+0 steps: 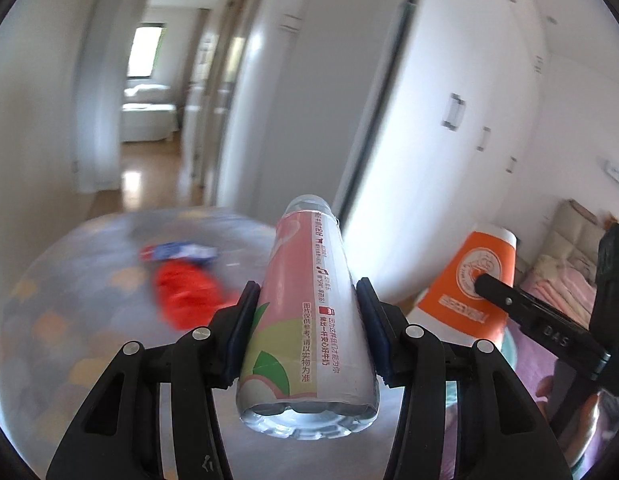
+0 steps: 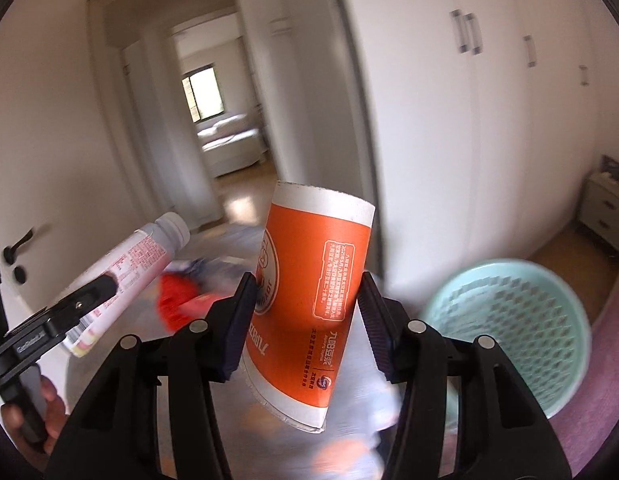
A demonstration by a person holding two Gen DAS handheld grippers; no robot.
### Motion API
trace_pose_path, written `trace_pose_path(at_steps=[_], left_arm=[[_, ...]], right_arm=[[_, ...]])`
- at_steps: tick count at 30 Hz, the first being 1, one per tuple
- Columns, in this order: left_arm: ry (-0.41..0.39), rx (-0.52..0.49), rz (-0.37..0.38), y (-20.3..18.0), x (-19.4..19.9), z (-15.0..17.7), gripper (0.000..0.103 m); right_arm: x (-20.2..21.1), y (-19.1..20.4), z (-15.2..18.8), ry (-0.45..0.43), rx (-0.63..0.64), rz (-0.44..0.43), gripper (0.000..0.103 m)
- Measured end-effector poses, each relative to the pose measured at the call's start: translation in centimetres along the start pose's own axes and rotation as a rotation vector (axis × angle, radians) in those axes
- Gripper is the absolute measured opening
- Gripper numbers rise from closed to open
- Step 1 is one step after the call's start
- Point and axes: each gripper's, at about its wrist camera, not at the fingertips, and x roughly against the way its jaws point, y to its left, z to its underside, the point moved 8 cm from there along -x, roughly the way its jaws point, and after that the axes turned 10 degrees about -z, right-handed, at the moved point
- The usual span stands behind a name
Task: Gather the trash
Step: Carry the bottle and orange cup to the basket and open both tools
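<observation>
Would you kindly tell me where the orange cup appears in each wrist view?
Left wrist: orange cup at right, beside the bottle.
Right wrist: cup centre, between the right hand-held gripper's pads.
Shared landmark: red wrapper on the table.

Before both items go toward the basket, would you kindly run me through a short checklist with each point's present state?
1. Left hand-held gripper clamps the pink-labelled clear plastic bottle: ok.
2. Right hand-held gripper grips the orange-and-white paper cup: cannot tell; its right pad shows a gap.
3. Pale green perforated plastic basket in view: ok.
4. Basket interior free of obstruction: cannot tell, blurred.
5. Crumpled red wrapper collected: not ok, left on the table.
</observation>
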Motion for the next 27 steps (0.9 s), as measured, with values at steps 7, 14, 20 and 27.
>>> trace_pose_path(at_steps=[7, 14, 20, 27], left_arm=[[0.057, -0.151, 0.095, -9.9, -4.5, 0.3, 0.048], [0.143, -0.213, 0.214, -19.0, -9.3, 2.4, 0.048], [0.218, -0.268, 0.264, -23.8, -12.6, 5.4, 0.048], [0.264, -0.282, 0.273, -24.8, -15.3, 6.7, 0.048]], right_arm=[[3.1, -9.9, -1.1, -0.081, -0.1, 0.209, 0.049], [4.3, -18.4, 0.7, -0.069, -0.226, 0.357, 0.049], [3.4, -23.0, 2.8, -0.021, -0.297, 0.42, 0.049], [2.6, -24.7, 4.4, 0.026, -0.33, 0.451, 0.051]])
